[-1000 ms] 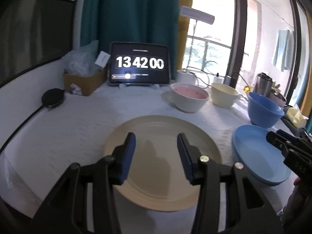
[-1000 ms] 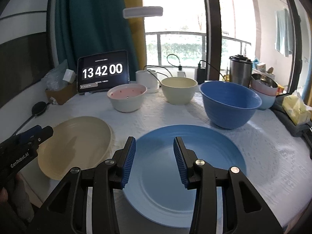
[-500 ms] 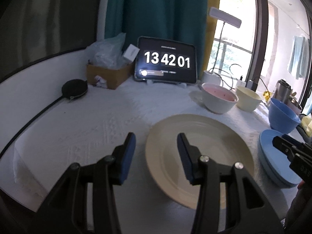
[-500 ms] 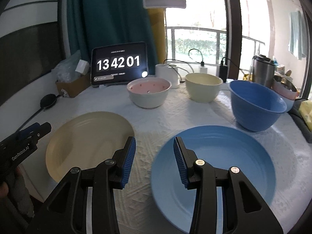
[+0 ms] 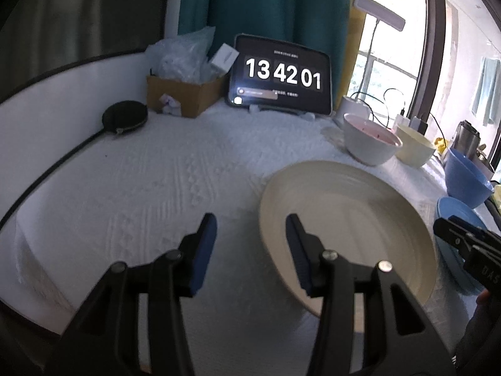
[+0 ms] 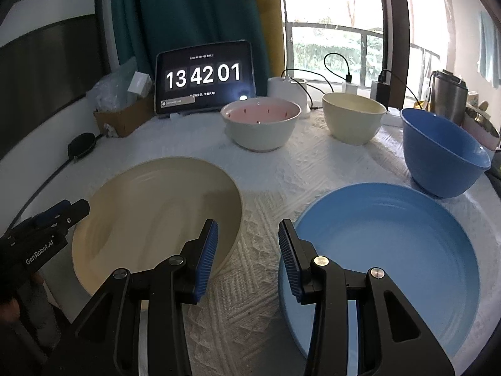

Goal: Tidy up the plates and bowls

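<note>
Plates and bowls all lay separate on the white cloth, nothing stacked yet. Near sat the cream plate [image 6: 156,216] at left and the blue plate [image 6: 385,250] at right; farther off stood the pink bowl [image 6: 260,125], cream bowl [image 6: 352,116] and blue bowl [image 6: 444,153]. The left gripper [image 5: 250,244], its jaws having just widened a little, and the right gripper [image 6: 247,247] both stood apart, empty. By my judgement, every stacking step remained.
</note>
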A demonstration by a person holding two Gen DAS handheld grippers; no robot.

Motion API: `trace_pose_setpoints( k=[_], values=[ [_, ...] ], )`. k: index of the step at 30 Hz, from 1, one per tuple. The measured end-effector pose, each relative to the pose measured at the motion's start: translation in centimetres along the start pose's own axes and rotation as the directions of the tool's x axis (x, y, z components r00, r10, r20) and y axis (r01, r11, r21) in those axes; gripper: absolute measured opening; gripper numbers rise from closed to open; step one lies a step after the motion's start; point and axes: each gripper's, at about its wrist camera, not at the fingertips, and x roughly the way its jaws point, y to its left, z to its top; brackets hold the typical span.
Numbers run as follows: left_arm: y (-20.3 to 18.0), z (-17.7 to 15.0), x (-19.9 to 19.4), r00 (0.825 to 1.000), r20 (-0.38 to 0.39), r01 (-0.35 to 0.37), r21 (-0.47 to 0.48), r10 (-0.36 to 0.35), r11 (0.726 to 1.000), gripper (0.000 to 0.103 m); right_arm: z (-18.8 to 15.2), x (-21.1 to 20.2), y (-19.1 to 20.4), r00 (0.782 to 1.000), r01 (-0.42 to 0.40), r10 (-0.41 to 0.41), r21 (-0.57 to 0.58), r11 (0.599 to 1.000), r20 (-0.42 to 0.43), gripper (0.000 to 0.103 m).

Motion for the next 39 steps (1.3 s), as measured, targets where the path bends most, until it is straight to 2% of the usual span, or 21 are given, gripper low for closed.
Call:
trace_pose_setpoints(
  k=[4,16,18,20,26,31,34,39],
  values=[
    [0.2,-0.2,0.6,0.999,-0.031,0.023,-0.01,-0.023,1.0,0.056,-0.1,0.6,0.2,1.0,0.006,-0.006,0.002,1.0,-0.021,0.043],
    [-0.3,-0.7,1.8,0.997,-0.076,-0.005,0.011,0.006,1.0,0.056,-0.1,1.7,0.7,0.998,0.011,-0.012,-0.026,1.0,-0.063,0.043],
    [-0.4,-0.8,1.7,0.998,-0.069,-0.008,0.019,0.01,1.0,0.056,-0.1,2.0,0.9,0.997,0.014,-0.017,-0.039,0.999,-0.074,0.045],
    [-0.5,-0.8,1.6,0.998,-0.056,-0.008,0.029,0.01,1.0,0.056,-0.2,2.1,1.3,0.997,0.005,-0.01,-0.058,0.998,-0.081,0.054],
    [-0.9,-0.9,1.6,0.999,-0.049,0.003,0.068,0.001,0.998,0.055,-0.4,2.9,2.4,0.992,-0.006,-0.009,-0.117,0.993,-0.123,0.055],
    [-1.3,-0.9,1.9,0.997,-0.066,0.05,0.085,-0.044,0.995,0.04,-0.5,2.9,3.1,0.991,-0.034,0.015,-0.147,0.989,-0.132,0.055],
    [-1.9,-1.1,1.8,0.995,-0.072,0.073,0.099,-0.065,0.992,0.036,-0.6,2.7,3.4,0.993,-0.03,0.01,-0.164,0.986,-0.119,0.053],
    [-2.4,-1.1,1.7,0.995,-0.075,0.081,0.105,-0.073,0.991,0.036,-0.5,2.6,2.6,0.994,-0.017,0.002,-0.134,0.991,-0.11,0.041]
  ],
)
